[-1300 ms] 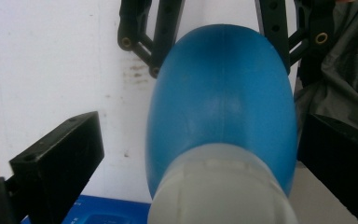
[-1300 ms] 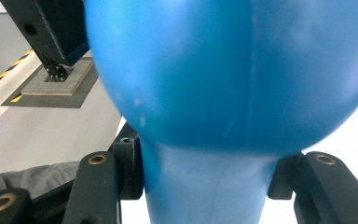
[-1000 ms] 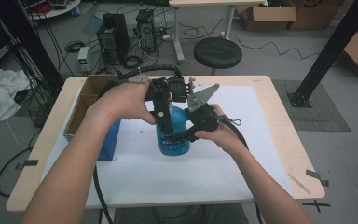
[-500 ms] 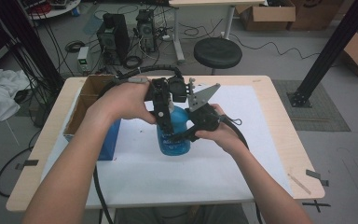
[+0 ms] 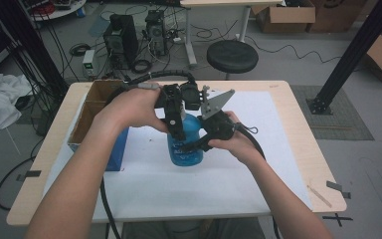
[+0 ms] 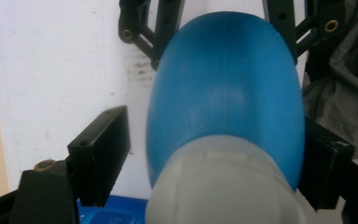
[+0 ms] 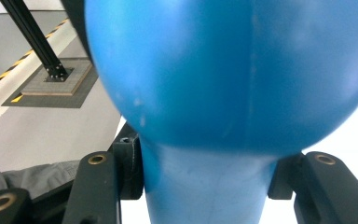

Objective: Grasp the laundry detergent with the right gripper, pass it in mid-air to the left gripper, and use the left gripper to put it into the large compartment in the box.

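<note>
1. The right claw is clamped on the narrow waist of the blue bottle; in the right gripper view its pads press the bottle's sides, with the rounded body bulging beyond them.
2. That grip looks meant to hold the bottle steady and upright while the other hand works at the top.
3. The left claw reaches down from above. In the left gripper view its jaws straddle the bottle just past the whitish cap: one pad lies against the blue wall, while the other stands apart from it with white surface showing in the gap. So it is half closed and not yet pinching.
4. Its jaws have just been closing, with the bottle between them.
5. The bottle stands near the middle of the white sheet on the surface, just beside the cardboard box at the left edge.
6. Against the earlier high views, both hands and the bottle sit where they were; nothing on the surface has shifted.
</note>
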Motion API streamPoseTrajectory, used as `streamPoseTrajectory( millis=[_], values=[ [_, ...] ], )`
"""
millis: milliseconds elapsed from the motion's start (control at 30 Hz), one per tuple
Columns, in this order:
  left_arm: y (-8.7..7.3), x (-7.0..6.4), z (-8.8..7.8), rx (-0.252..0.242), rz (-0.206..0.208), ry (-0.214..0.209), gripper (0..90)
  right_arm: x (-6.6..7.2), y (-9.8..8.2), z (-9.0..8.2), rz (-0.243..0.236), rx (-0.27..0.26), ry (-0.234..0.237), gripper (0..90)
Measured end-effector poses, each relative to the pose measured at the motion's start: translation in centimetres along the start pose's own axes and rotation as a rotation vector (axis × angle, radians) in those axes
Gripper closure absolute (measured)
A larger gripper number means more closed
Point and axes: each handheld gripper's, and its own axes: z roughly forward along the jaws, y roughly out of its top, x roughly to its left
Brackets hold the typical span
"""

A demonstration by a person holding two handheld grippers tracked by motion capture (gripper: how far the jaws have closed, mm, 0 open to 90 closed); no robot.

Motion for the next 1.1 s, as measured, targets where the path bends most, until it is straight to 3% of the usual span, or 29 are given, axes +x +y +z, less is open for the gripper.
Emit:
streamPoseTrajectory(
  millis=[467,1033,1100],
  values=[
    [0.04,-0.21,-0.14,-0.004,0.017,-0.013,37.8,-0.2,-0.31,0.18,0.008,0.015,-0.004,45.0],
    [0.17,-0.2,-0.41,0.003,-0.011,-0.002,38.9,-0.36,-0.37,0.29,0.03,-0.006,0.008,43.8],
    [0.19,-0.23,-0.59,0.008,-0.009,0.01,38.9,-0.46,-0.4,0.25,0.041,-0.031,0.014,37.6]
  ],
)
